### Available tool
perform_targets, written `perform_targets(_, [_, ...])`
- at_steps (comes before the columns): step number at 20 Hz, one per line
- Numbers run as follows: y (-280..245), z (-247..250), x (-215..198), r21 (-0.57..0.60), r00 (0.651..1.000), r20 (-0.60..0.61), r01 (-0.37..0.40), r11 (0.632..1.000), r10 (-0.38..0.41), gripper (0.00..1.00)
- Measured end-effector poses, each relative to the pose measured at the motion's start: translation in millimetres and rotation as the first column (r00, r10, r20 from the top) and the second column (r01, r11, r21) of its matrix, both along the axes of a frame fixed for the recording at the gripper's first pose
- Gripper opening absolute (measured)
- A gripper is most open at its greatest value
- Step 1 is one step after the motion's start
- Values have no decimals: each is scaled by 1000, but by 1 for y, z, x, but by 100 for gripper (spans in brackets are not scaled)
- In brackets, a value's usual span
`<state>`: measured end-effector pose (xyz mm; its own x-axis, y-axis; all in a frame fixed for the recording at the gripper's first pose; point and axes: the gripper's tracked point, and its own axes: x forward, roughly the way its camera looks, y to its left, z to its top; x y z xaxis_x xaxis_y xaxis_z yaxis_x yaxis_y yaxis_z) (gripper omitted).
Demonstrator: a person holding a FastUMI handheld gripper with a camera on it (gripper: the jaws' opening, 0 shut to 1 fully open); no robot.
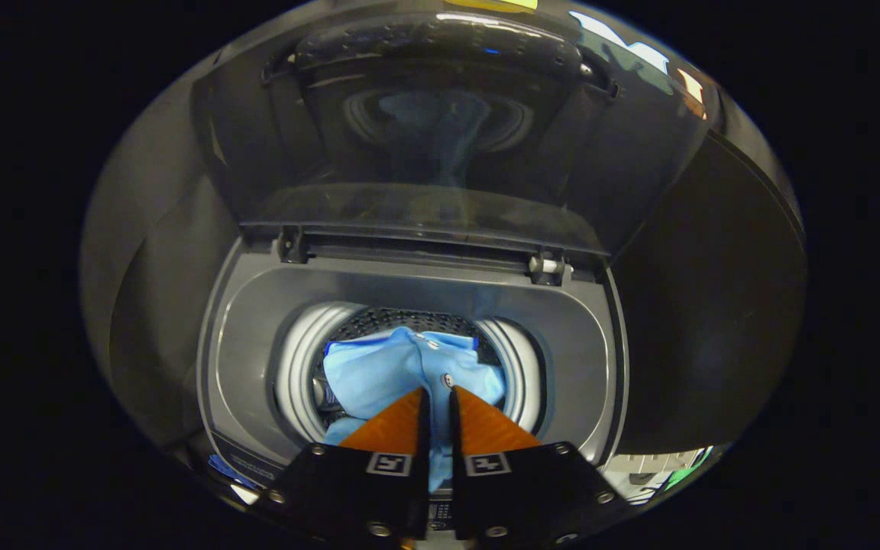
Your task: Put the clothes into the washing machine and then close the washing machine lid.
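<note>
A light blue garment (379, 367) hangs in the round drum opening (295, 367) of a grey top-loading washing machine (257, 305). My gripper (438, 397) is shut on the blue garment: both orange fingers (390, 428) press a fold of the cloth between them, and more cloth spreads just ahead of the fingertips down into the drum. A small button shows on the cloth near the fingertips. The machine's dark see-through lid (440, 130) stands raised on its hinges beyond the drum, mirroring the blue cloth.
The grey plastic rim around the drum slopes inward on all sides. Two lid hinges (547, 266) sit along the back edge of the opening. Dark booth walls stand to either side of the machine.
</note>
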<state>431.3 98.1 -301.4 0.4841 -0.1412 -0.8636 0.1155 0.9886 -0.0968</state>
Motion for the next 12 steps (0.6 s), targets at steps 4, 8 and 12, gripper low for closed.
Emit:
perform_targets(4, [-2,14,4,-12,999,32,7,1000,-7,98])
perform_targets(8, [-11,64,18,-24,989,140,54,998,-50,98])
perform_targets(12, [-22,152,36,-50,945,314,115,992,-94,97])
